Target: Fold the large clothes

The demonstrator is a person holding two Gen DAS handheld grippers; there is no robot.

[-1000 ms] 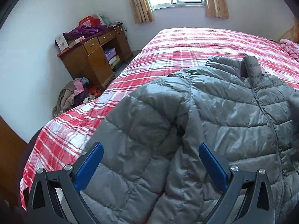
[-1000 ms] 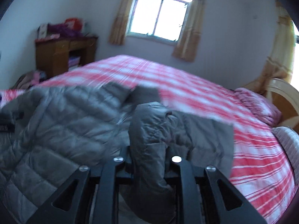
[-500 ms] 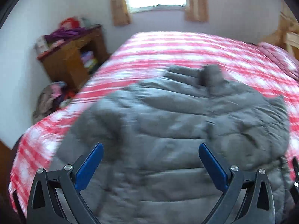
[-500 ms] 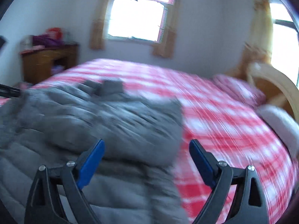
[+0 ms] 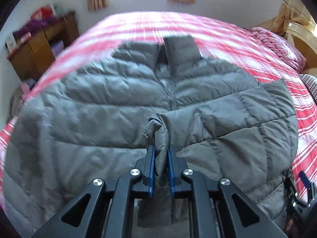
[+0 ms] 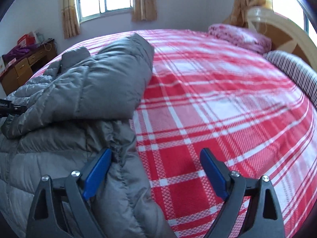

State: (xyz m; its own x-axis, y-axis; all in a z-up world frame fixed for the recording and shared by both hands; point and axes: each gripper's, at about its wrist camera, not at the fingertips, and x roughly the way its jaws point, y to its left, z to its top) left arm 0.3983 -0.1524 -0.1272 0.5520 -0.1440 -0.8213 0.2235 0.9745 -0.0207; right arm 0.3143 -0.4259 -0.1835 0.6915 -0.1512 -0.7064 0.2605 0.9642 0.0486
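So the grey puffer jacket (image 5: 118,107) is laid front-up on the red plaid bedspread (image 6: 218,103), collar toward the window, with one sleeve (image 5: 247,115) already folded across the chest. The cuff of that sleeve is pinched between the blue pads of the left gripper (image 5: 160,158), whose jaws have just been closing on it. The right gripper (image 6: 156,170) is held with its jaws spread wide and nothing between them, and it's parked over the jacket's side edge, one pad just touching the fabric.

What could go wrong from here: only a thin bit of slick, puffy cuff is clamped, so it could probably be yanked out of the pads if it's pulled fast. The stuffing is springy too, so the fold could be popped back open once it's let go. And if the whole jacket gets dragged, the bedspread could be bunched up underneath.
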